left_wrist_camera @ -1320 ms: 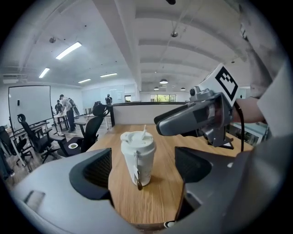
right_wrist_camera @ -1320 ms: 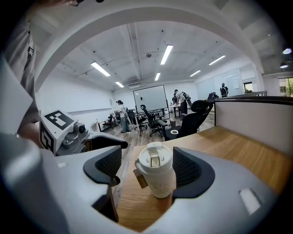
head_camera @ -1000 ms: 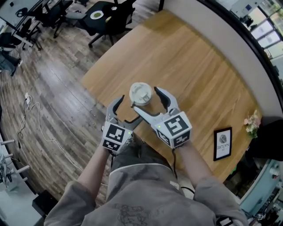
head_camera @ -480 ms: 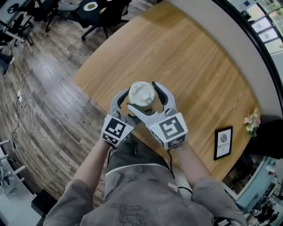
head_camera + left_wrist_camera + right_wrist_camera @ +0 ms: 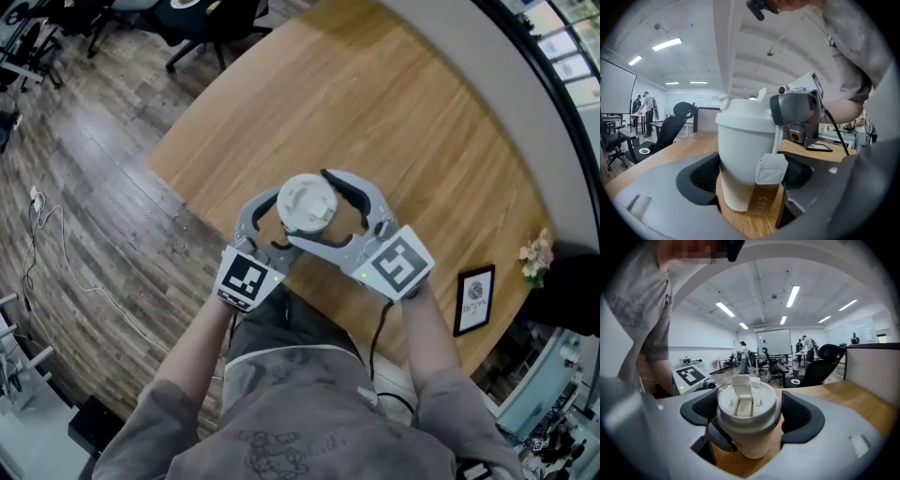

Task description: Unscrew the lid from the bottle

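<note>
Right claw point(image 5: 749, 411) had swung rightward, jaws apart flanking round white flip-top lid point(image 5: 307, 202). Left claw point(image 5: 750, 176) was closing round smooth white tapered bottle point(image 5: 740, 159) on wood-grain counter point(image 5: 422, 122), pads not pressing. Only left gripper view showed fabric strap point(image 5: 771, 171).

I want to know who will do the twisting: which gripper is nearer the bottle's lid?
Right. The right gripper straddles the lid at its height, jaws open. The left gripper sits lower, its jaws closing around the bottle beneath the lid.
</note>
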Tool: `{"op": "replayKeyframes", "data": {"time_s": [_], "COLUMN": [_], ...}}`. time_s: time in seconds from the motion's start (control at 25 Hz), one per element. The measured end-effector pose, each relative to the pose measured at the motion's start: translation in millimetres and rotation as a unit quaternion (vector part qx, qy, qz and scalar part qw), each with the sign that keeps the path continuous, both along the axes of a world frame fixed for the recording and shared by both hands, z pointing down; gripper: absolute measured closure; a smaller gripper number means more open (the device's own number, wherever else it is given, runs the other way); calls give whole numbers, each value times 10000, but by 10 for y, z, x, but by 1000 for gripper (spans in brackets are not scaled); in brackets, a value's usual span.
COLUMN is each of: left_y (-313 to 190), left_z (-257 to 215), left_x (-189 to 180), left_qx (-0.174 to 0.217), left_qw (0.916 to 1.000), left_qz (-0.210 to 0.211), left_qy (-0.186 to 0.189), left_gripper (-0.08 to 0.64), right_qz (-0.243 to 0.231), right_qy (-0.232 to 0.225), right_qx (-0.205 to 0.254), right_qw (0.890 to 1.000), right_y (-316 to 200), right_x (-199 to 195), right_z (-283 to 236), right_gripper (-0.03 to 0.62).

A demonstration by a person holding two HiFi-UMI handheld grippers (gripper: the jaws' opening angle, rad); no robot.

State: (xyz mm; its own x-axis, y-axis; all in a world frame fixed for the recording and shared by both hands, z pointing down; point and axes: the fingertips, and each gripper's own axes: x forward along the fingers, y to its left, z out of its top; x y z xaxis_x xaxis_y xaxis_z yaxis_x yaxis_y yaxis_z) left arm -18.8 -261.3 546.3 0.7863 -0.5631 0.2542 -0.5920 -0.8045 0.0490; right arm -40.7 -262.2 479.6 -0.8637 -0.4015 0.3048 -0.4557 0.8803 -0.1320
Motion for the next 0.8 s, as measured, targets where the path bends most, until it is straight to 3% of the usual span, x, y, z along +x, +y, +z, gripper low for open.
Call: {"op": "replayKeyframes", "data": {"time_s": [0.24, 0.32, 0.44, 0.52, 0.64, 0.8], "left_y": [-5, -9, -6, -2, -2, 7], "left_z": [-9, -7, -2, -6, 0, 8], "left_x": [-34, -35, -36, -36, -30, -27], "left_qx": [4, 3, -112, -63, -81, -150], "left_qw": [9997, 9996, 9996, 9995, 9995, 9997], "left_qz": [244, 292, 247, 312, 300, 199], "left_qy": [39, 40, 89, 31, -10, 4], "left_gripper": [201, 201, 201, 202, 202, 202], "right_qz": [-1650, -1883, -1856, -1548, -488, 1168], "right_qy": [-94, -65, 35, -20, -372, -537], "right_qx": [-44, -15, -113, -334, -302, -60], "right_qw": [9862, 9821, 9826, 9874, 9977, 9917], "right_y": [41, 46, 45, 25, -64, -72], "right_x": [-42, -38, -21, 0, 79, 157], "right_z": [-20, -15, 9, -3, -125, -218], "right_gripper": [155, 155, 153, 152, 149, 146]}}
